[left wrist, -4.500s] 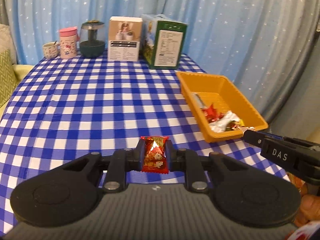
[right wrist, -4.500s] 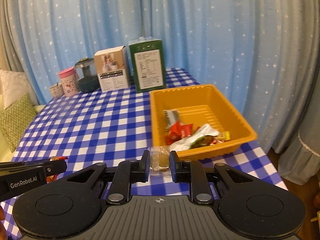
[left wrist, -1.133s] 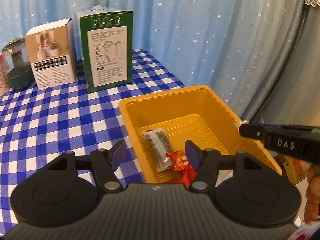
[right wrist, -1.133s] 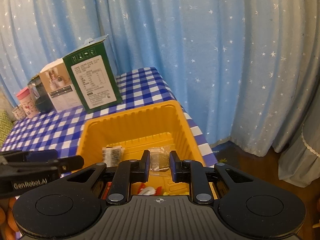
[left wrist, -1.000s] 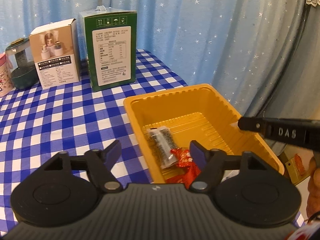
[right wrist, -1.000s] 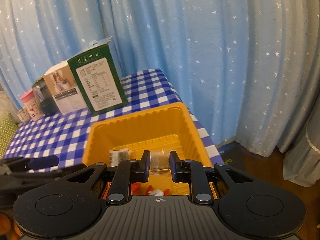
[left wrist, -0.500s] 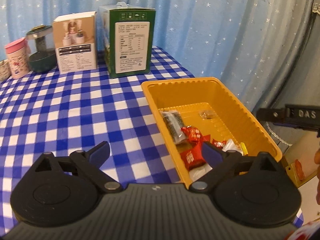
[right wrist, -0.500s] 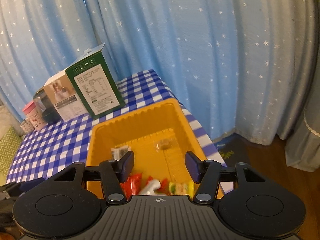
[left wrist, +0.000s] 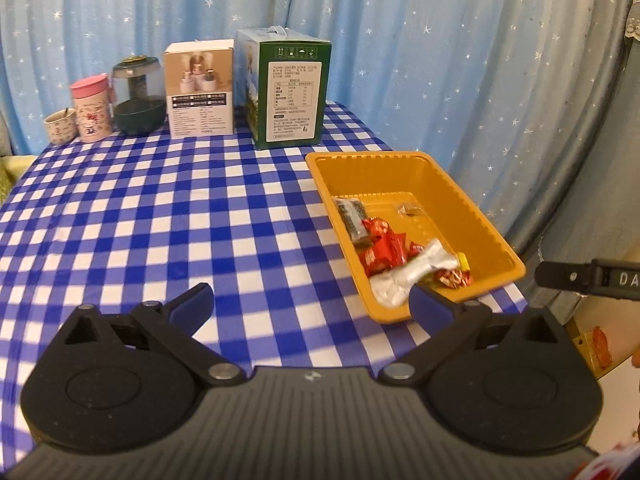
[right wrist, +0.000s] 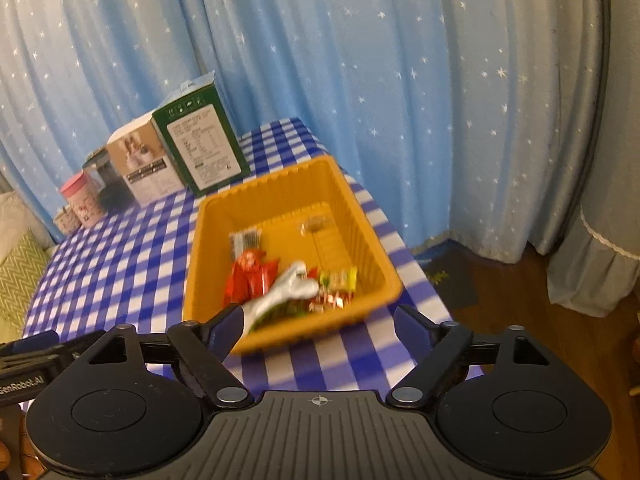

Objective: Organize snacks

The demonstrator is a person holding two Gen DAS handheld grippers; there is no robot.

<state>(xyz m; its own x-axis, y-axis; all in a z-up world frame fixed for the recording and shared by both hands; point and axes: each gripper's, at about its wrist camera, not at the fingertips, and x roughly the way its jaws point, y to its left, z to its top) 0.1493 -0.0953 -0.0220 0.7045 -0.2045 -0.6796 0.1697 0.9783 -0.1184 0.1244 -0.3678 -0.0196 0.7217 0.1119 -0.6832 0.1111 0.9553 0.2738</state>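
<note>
Snacks: a heap in the orange tray [left wrist: 486, 216], which stands at the right edge of the worktop [left wrist: 160, 216], toward its near corner.
- Red packets [left wrist: 382, 246] at the tray's middle, overlapping one another.
- Dark packet [left wrist: 352, 216] along the tray's left wall, touching the red ones.
- White wrapper [left wrist: 412, 272] at the near end, lying over small red-and-yellow sweets [left wrist: 454, 274].
- Small clear packet [left wrist: 408, 209] alone on the tray floor toward the far end, apart from the heap.

Grippers:
- Left gripper [left wrist: 310, 304]: jaws wide apart, holding nothing, above the checked cloth just left of the tray's near corner.
- Right gripper [right wrist: 320, 324]: jaws wide apart, holding nothing, above the tray's near end.

Far edge of worktop, in a row from right to left:
- Green box [left wrist: 290, 88].
- White box [left wrist: 200, 88].
- Dark jar [left wrist: 138, 98].
- Pink tin [left wrist: 91, 108].
- Small cup [left wrist: 60, 128].

Behind: blue starred curtain [left wrist: 440, 60].
</note>
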